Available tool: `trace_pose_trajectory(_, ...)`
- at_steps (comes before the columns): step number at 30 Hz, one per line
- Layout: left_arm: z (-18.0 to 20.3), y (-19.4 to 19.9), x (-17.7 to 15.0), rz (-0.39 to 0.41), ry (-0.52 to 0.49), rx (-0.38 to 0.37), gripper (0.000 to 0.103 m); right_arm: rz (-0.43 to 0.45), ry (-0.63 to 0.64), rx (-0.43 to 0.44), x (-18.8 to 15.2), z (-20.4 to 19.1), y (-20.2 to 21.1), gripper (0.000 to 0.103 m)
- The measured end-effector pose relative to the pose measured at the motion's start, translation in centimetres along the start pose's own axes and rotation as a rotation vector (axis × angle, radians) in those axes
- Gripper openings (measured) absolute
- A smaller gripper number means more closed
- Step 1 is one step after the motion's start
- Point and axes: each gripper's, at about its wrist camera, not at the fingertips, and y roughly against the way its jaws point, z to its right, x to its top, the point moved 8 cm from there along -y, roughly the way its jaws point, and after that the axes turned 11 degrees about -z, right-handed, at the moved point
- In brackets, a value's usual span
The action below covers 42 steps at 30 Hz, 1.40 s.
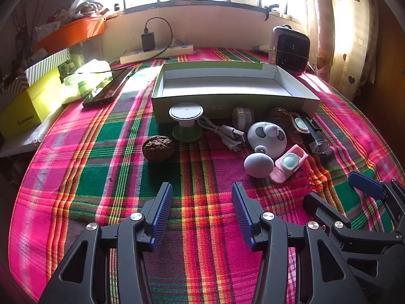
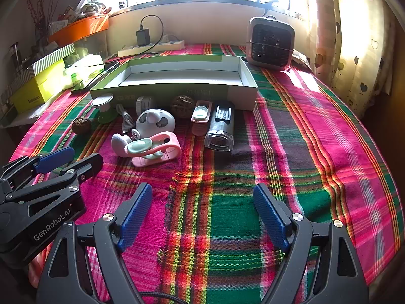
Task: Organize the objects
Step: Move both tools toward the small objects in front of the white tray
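An empty green-and-white cardboard box (image 1: 227, 100) (image 2: 174, 90) lies on the plaid cloth. In front of it lie small objects: a green spool stand (image 1: 186, 124), a brown walnut (image 1: 158, 148) (image 2: 81, 125), a white cable (image 1: 225, 133), a panda-faced gadget (image 1: 267, 138) (image 2: 155, 122), a pink clip holder (image 1: 289, 163) (image 2: 157, 150), a lilac egg shape (image 1: 258, 164) and a black clear-tipped device (image 2: 220, 129). My left gripper (image 1: 202, 202) is open and empty, short of the objects. My right gripper (image 2: 202, 207) is open and empty over bare cloth.
A small heater (image 2: 270, 43) stands at the back right. A power strip with charger (image 1: 157, 52) lies by the wall. A phone (image 1: 108, 88), yellow box (image 1: 30, 106) and orange tray (image 1: 73, 33) crowd the left side. A curtain (image 2: 354, 38) hangs at right.
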Motion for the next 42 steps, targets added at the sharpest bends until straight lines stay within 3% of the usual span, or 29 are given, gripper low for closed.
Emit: trace_pose_trajectory(42,-1.4,0.8,-0.8,-0.019,-0.042,-0.043,0.046,-0.004,0.009,0.013,-0.3,0.0,0.3,0.082)
